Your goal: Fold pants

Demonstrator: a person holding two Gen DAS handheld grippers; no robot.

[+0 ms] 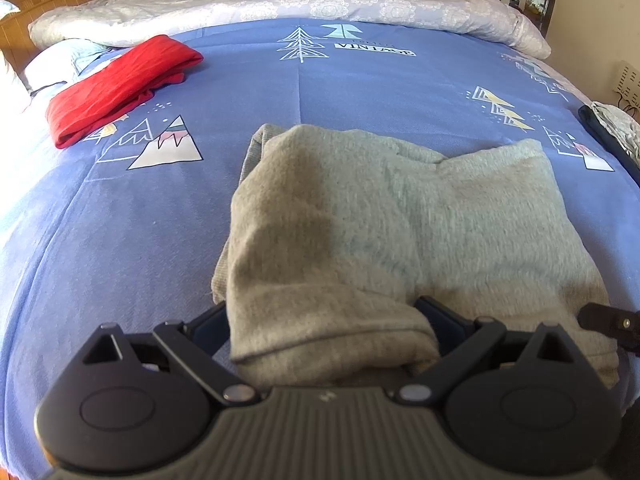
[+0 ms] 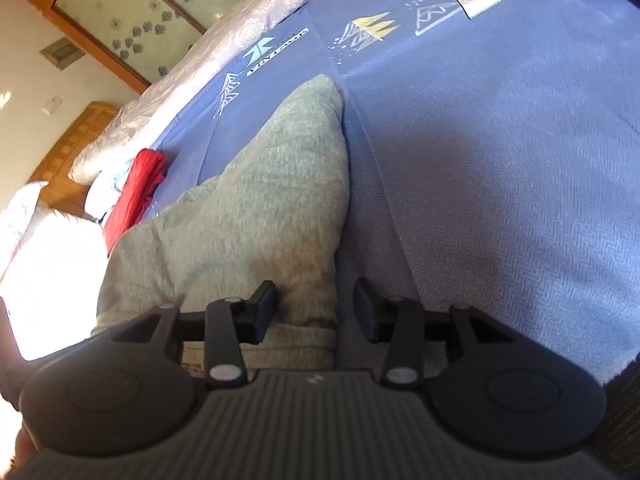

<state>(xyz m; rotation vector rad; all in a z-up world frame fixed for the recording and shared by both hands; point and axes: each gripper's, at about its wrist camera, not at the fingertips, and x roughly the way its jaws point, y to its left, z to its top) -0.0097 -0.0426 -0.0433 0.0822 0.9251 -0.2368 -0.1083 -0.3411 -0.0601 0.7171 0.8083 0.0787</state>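
So the whole setup sits on a bed with a blue-purple printed sheet [image 1: 360,92], the kind with little pine trees, mountains and a "VINTAGE" label on it. Lying right on the sheet: a chunky grey knit pair of pants [image 1: 400,220], partly folded and bunched up at the near edge. Off to the far left there's a folded red garment [image 1: 120,88], well apart from the grey one. Along the far side runs a rolled-up pale lilac floral quilt [image 1: 280,4], and a light pillow [image 1: 52,68] sits just beside the red piece.
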